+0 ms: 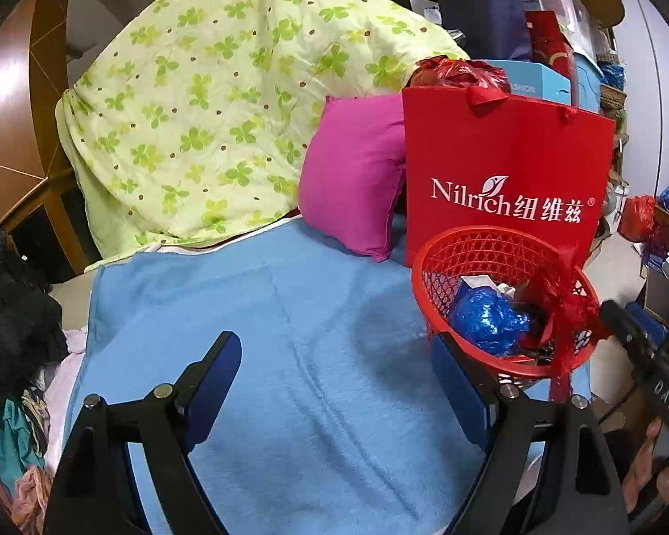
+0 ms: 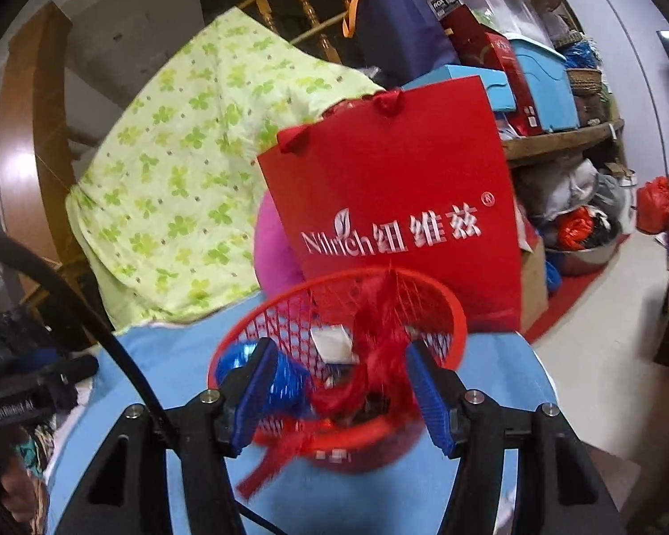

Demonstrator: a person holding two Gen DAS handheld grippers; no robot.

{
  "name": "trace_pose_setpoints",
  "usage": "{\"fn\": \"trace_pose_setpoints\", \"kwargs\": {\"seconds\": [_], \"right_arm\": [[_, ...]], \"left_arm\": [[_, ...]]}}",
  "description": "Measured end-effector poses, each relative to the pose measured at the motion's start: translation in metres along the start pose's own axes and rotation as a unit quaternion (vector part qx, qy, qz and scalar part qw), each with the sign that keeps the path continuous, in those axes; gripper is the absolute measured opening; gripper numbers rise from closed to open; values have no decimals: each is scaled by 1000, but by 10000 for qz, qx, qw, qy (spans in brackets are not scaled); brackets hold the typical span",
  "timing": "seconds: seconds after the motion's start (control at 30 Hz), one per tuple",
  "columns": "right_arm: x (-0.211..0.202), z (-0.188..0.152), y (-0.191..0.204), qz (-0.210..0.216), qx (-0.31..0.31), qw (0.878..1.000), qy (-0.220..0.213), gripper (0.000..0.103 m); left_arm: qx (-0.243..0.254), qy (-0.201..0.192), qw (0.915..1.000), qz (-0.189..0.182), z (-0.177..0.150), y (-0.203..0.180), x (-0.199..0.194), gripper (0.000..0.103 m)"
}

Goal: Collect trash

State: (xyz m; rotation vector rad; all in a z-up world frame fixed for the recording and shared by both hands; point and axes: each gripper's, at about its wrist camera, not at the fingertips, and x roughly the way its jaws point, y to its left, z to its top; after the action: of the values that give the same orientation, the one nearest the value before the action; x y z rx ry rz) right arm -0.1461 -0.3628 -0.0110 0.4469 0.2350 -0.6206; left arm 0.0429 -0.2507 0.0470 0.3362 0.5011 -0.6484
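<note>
A red mesh basket [image 1: 441, 252] stands on the blue blanket [image 1: 254, 312] at the right. It holds a crumpled blue foil wrapper [image 1: 488, 318], white paper [image 1: 477, 283] and dark scraps. A red plastic strip [image 1: 566, 307] hangs over its near rim. My left gripper [image 1: 334, 383] is open and empty over the blanket, left of the basket. My right gripper [image 2: 341, 383] is open above the basket [image 2: 450, 307], with the red plastic strip [image 2: 379, 365] loose between its fingers and trailing over the rim. The foil wrapper [image 2: 290, 383] lies by its left finger.
A red Nilrich paper bag [image 1: 504, 165] stands right behind the basket, a pink pillow [image 1: 352, 174] to its left, a green clover quilt [image 1: 209, 102] behind. Dark clothes [image 1: 9, 312] pile at the blanket's left edge. Cluttered shelves [image 2: 557, 142] and floor lie to the right.
</note>
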Motion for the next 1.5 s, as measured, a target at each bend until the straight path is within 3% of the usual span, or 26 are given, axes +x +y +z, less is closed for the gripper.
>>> {"fn": "trace_pose_setpoints", "kwargs": {"seconds": [0.4,0.77,1.27,1.5], "right_arm": [[-56,25,20,-438,-156,9985,276,69],[-89,24,48,-378,-477,9973,409,69],[-98,14,56,-270,-242,9962,796,69],[-101,15,58,-324,-282,9965,719,69]], "left_arm": [[113,-184,9998,7,-8,0,-37,92],[84,-298,9995,115,-12,6,-75,94],[131,-240,9993,236,-18,4,-103,95],[88,-269,9991,307,-21,8,-109,96]]}}
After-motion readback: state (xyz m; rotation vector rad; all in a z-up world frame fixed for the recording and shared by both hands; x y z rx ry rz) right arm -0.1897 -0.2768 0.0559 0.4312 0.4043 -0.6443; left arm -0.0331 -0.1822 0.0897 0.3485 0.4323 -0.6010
